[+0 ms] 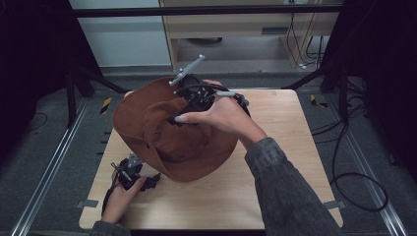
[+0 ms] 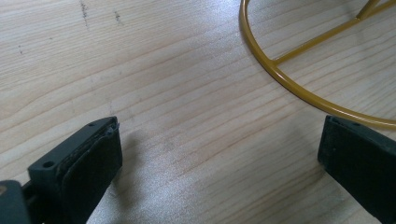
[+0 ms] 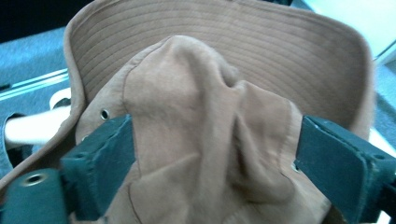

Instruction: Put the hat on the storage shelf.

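Nearest, the left hand-held gripper [image 1: 153, 181] rests low on the pale wooden bench [image 2: 187, 88], jaws wide apart and empty, just beside a yellow wire ring [image 2: 280, 77]. Beyond it, the right hand-held gripper [image 3: 215, 158] straddles the crumpled crown of a soft rust-brown fabric bucket hat [image 1: 167, 132], jaws spread at either side and not yet pinching. To grasp well, gather one firm fold of the crown before closing. The hat sits mid-bench, tilted, with a stitched brim and small metal eyelets.
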The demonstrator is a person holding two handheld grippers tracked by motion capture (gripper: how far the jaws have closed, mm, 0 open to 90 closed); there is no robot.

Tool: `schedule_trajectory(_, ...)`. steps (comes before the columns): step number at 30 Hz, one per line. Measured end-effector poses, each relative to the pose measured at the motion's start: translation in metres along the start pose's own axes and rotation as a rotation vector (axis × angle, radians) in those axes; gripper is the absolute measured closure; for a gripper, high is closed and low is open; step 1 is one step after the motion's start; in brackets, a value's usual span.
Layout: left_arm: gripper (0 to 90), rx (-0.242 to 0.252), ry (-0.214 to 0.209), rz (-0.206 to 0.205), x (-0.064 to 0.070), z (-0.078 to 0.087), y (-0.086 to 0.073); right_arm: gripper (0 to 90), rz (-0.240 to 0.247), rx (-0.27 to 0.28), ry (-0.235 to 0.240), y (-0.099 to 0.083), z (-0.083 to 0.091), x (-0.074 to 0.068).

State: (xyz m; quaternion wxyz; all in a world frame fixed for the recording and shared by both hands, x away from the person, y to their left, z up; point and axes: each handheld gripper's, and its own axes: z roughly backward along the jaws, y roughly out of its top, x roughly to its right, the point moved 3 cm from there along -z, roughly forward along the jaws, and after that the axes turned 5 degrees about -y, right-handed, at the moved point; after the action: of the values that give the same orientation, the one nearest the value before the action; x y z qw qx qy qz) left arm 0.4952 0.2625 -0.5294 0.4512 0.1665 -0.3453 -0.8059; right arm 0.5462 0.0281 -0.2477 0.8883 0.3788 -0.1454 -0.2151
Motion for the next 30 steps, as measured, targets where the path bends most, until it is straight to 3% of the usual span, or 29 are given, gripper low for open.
schedule_trajectory(12,0.0,0.0,0.0,0.0,0.0,0.0,0.0,5.5,-0.04,0.12,-0.085,-0.031,0.044,0.02)
schedule_trajectory(20,0.0,0.001,0.0,0.002,0.0,0.0,0.0,9.5,-0.133,0.159,-0.223,-0.072,0.078,0.049)
schedule_trajectory(23,0.0,0.005,0.001,0.002,0.0,0.0,0.0,11.0,-0.171,0.173,-0.251,-0.087,0.087,0.058)
schedule_trajectory(30,0.0,0.007,0.001,0.005,0.0,-0.001,0.0,12.5,-0.206,0.196,-0.297,-0.124,0.099,0.066)
